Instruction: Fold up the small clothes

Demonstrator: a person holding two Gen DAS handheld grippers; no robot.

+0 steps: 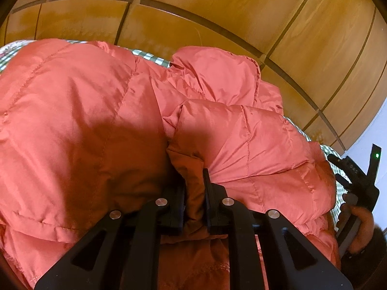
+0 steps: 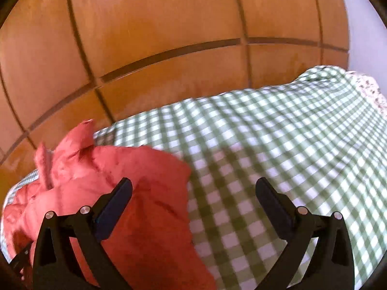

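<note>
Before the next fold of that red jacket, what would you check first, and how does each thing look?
1. Left gripper shut on the jacket: ok.
2. Right gripper open and holding nothing: ok.
3. Jacket lies on the checked cloth: ok.
4. Free cloth beside the jacket for the fold: ok.
5. Jacket smooth: not ok, bunched and puffy.
6. Grip catches one layer only: cannot tell.

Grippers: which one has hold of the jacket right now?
The left gripper: its jaws pinch a fold of the red jacket. The right gripper stands open, empty.
</note>
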